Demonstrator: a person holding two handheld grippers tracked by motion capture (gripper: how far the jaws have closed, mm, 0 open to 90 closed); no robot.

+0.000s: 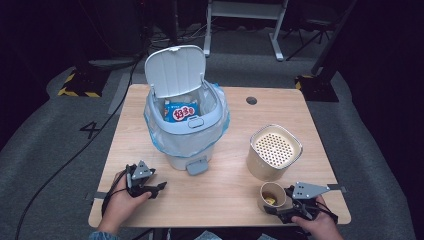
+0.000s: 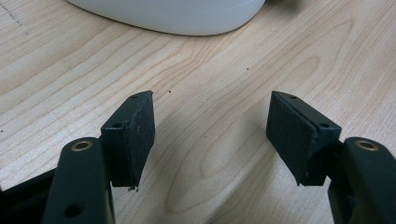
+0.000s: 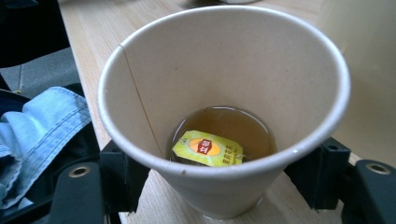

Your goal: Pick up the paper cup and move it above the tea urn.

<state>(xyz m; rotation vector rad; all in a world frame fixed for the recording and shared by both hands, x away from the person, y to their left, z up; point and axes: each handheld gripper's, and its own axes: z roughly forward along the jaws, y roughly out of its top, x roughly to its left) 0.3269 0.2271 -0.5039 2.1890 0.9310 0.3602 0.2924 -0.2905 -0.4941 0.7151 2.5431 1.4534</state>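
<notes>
A paper cup stands near the table's front right edge, holding a little brown tea and a yellow tea-bag tag. My right gripper has its jaws on both sides of the cup, with the black pads against its lower wall. At the front left, my left gripper lies low over the wooden table, pointing right. In the left gripper view its jaws stand wide apart over bare wood with nothing between them.
A white pedal bin with its lid up and a blue liner stands mid-table, a snack packet inside. Its base lies just ahead of the left gripper. A beige canister with a perforated top stands right behind the cup.
</notes>
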